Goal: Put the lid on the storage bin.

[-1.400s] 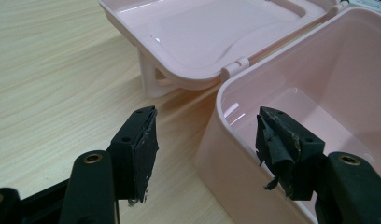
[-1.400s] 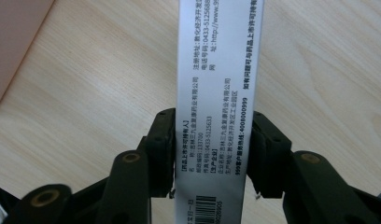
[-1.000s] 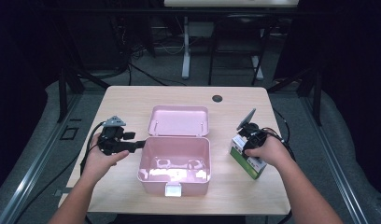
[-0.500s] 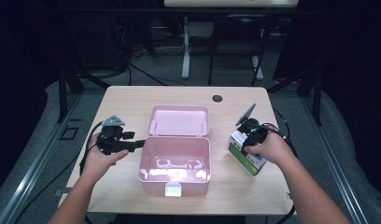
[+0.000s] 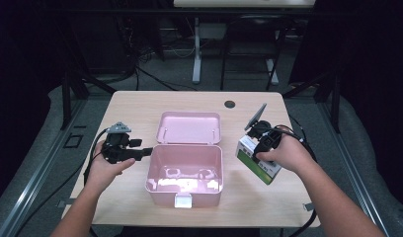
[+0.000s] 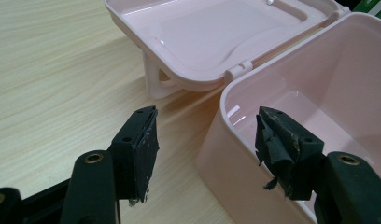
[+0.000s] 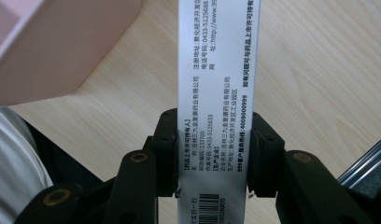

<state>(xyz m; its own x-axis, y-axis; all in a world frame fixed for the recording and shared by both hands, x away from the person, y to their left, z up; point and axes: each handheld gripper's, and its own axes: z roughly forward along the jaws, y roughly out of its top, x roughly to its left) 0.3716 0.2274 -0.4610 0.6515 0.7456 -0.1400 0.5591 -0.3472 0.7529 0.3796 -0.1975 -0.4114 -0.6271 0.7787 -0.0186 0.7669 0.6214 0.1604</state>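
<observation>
A pink plastic box stands open at the table's middle, its lid folded back flat behind it. My left gripper is open just left of the box; in the left gripper view its jaws straddle the box's near corner without touching it. My right gripper is shut on a white and green carton, lifted and tilted above the table to the right of the box. In the right gripper view the carton's white printed side sits pinched between the pads.
A small dark round hole marks the table's far edge. A grey plate sticks up from the right gripper. Cables trail off both grippers. The light wooden tabletop spreads around the box, with dark floor and stands beyond.
My right gripper has lifted the carton off the table and shifted it slightly left toward the box. The left gripper has kept still.
</observation>
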